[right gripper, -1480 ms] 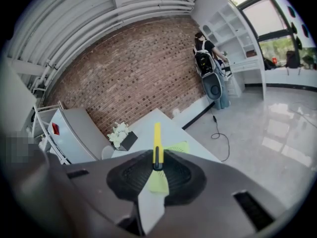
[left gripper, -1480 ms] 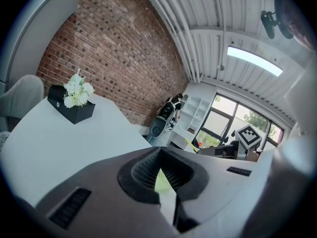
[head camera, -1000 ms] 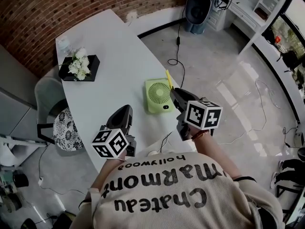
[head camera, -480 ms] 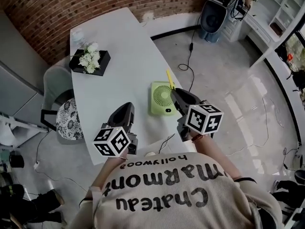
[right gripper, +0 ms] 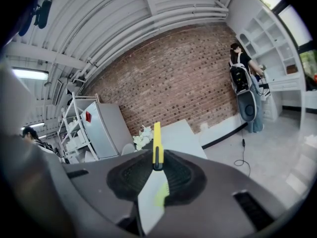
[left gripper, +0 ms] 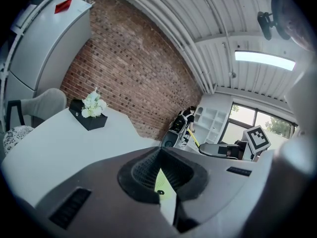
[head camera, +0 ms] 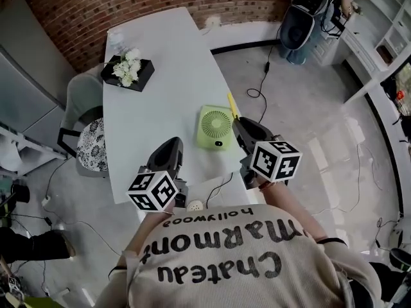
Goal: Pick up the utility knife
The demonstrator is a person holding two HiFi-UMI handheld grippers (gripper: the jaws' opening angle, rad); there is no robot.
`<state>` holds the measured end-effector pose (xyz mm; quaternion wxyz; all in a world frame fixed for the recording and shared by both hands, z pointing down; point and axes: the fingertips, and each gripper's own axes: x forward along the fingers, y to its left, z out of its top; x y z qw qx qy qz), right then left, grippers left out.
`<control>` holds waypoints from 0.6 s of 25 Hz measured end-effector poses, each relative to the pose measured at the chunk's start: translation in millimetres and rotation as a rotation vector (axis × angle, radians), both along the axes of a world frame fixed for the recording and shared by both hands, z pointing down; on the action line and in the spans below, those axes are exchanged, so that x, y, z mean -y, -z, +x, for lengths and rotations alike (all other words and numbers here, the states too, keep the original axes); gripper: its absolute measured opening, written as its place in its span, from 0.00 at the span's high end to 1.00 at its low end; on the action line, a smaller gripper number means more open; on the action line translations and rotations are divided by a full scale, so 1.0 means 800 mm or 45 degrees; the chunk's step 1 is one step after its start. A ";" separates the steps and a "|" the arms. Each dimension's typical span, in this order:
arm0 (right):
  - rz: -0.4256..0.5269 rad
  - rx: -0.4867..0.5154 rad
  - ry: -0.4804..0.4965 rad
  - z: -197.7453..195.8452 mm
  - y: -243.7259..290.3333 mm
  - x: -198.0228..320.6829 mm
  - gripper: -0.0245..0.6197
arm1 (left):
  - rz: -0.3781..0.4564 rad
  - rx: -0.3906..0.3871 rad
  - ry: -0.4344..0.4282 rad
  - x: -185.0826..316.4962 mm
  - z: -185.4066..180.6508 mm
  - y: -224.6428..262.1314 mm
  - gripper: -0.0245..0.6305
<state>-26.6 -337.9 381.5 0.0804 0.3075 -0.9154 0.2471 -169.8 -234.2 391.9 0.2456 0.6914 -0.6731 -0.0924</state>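
We have the right gripper (head camera: 239, 122) clamped on the utility knife (right gripper: 157, 143), its yellow body poking far past the jaws and held clear of the table (head camera: 160, 76), right of the green fan (head camera: 214, 126). The pick looks done. The left gripper (head camera: 170, 145) is closed, empty and spare at the near edge.

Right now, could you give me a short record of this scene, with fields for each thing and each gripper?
table: white, long
fan: green, lying on the table, near end
flowers: white, in a black box, far end
knife: yellow, held above the table
right gripper: shut on the knife
left gripper: shut, empty
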 end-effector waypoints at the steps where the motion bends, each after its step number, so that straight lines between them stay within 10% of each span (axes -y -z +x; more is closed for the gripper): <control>1: -0.002 0.002 0.005 0.004 0.000 -0.003 0.85 | 0.002 0.001 0.009 -0.004 0.004 0.001 0.96; 15: 0.013 -0.003 0.139 0.045 -0.002 -0.057 0.85 | 0.015 0.029 0.137 -0.072 0.056 0.013 0.96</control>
